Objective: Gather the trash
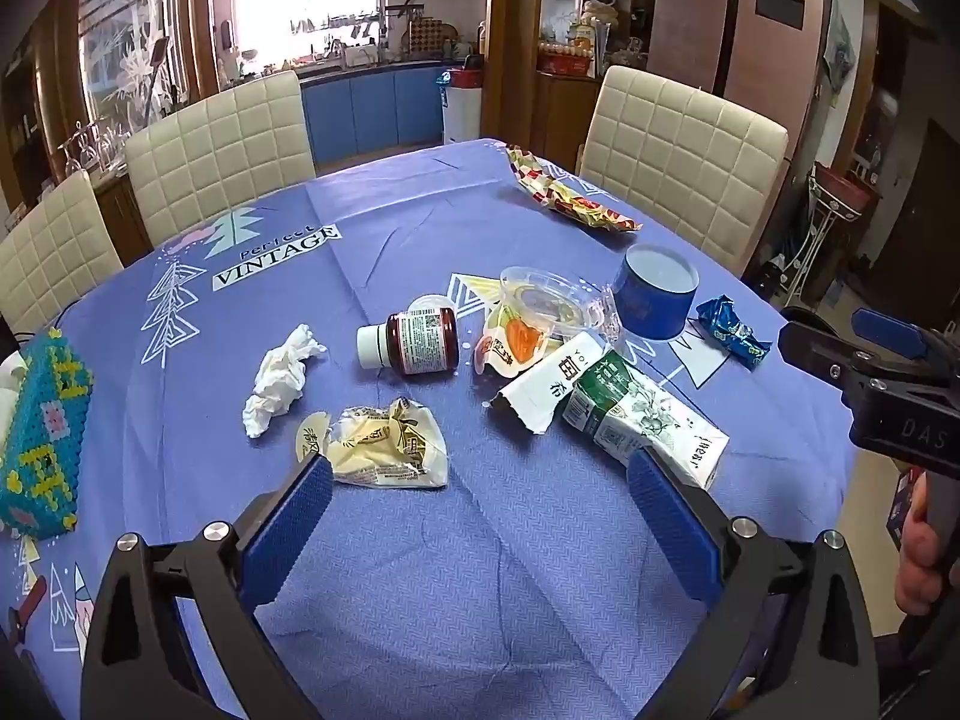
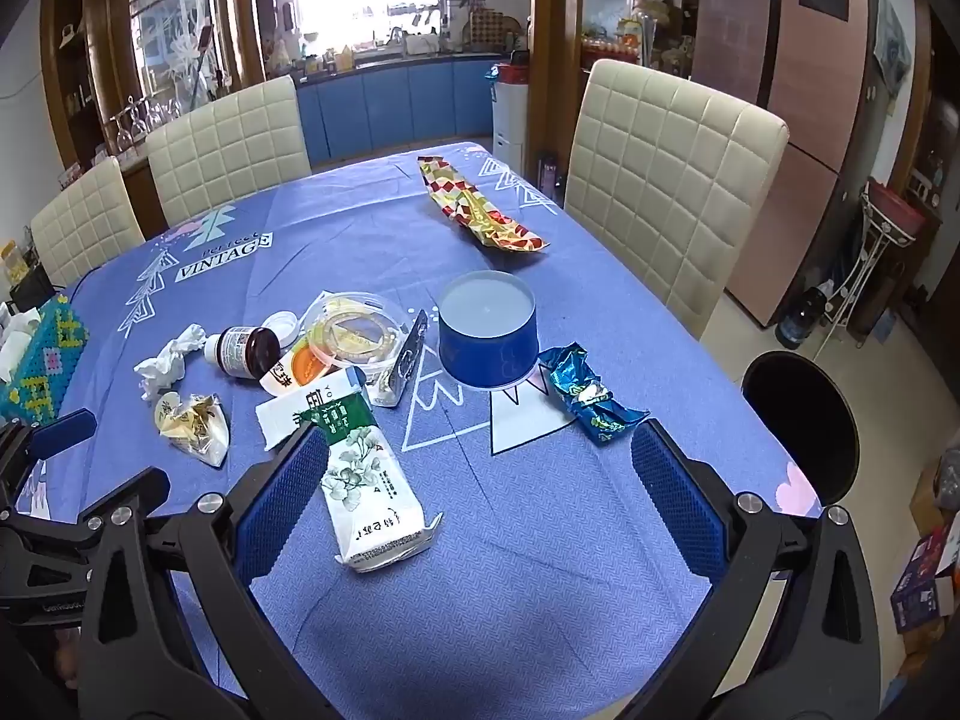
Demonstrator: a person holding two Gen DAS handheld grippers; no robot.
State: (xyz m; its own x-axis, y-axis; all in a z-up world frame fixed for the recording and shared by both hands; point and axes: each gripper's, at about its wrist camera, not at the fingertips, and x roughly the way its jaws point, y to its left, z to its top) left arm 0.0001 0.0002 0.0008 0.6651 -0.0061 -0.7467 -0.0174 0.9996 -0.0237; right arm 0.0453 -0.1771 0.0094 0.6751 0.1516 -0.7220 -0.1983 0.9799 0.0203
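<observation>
One green tissue pack [image 2: 366,480] flat on tablecloth [image 2: 540,570] — long axis toward camera.

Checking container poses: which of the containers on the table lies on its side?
The dark red bottle with the white cap; the blue tub stands upside down, and the clear plastic cup is not toppled.

Black frames w/ silver screws, blue textured fingers [image 1: 297,510], white "DAS" lettering on right gripper [image 1: 888,360]
</observation>
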